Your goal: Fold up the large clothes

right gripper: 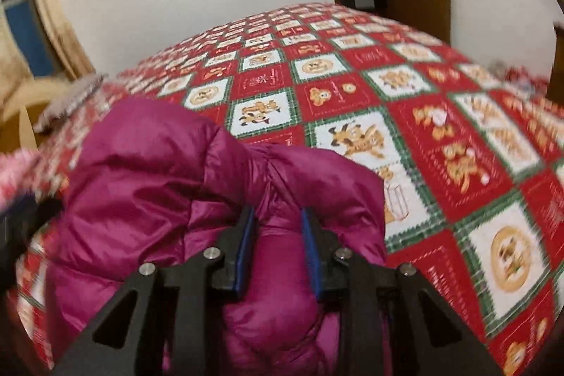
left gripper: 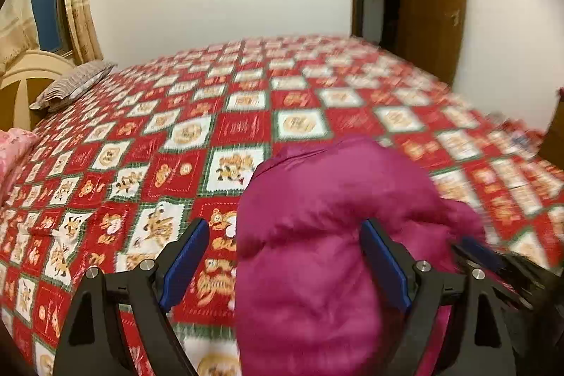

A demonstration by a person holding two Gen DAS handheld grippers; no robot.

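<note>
Right hand-held gripper [right gripper: 278, 235] clamps the magenta jacket [right gripper: 169, 185]; left hand-held gripper [left gripper: 285, 256] gapes beside it.

Both wrist cams are looking down across the bedspread [left gripper: 246, 115], close, probably side by side, sharing the magenta jacket [right gripper: 169, 185].
</note>
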